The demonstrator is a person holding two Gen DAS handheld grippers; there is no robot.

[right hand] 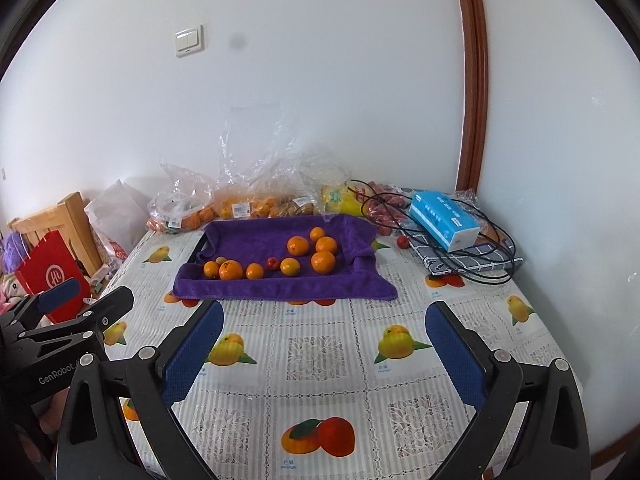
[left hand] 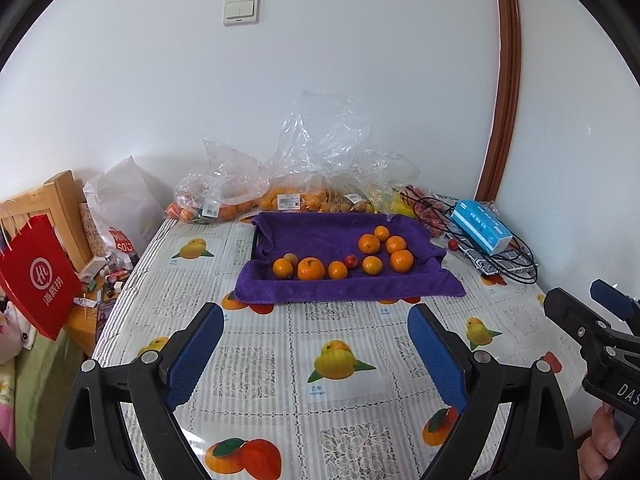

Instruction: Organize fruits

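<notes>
Left wrist view: the left tool (left hand: 316, 354) hangs over the tabletop (left hand: 260, 364), jaws wide apart, nothing btw. them. The tabletop has a cloth w/ printed fruit pictures. Further back lies a tray (left hand: 256, 240) covered by a purple towel (left hand: 320, 236). On the towel are oranges (left hand: 311, 269): three in a row at front left, five more in a group at right. A small red fruit (left hand: 351, 261) sits btw. the row and the group, and a small pale round fruit (left hand: 291, 258) is just behind the leftmost orange. Behind the tray, by the wall, are clear plastic bags (left hand: 240, 184) w/ more fruit inside. A blue tissue box (left hand: 482, 227) rests on black cables (left hand: 516, 268) at the right of the tray. A red paper bag (left hand: 38, 276) hangs at far left. The right tool (left hand: 582, 304) shows at the right edge, also open, w/ part of a hand (left hand: 604, 444) below it.

Right wrist view: the right tool (right hand: 324, 350) is above the tabletop (right hand: 320, 360), jaws spread wide and empty. The purple towel (right hand: 256, 240) w/ the oranges (right hand: 231, 269) lies ahead, a bit to the left, well apart from the fingertips. The small red fruit (right hand: 273, 263) is in the middle of the front row. One more small red fruit (right hand: 403, 242) lies on the tabletop itself, btw. towel and tissue box (right hand: 442, 220). The left tool (right hand: 84, 300) enters at the left edge, open too.
</notes>
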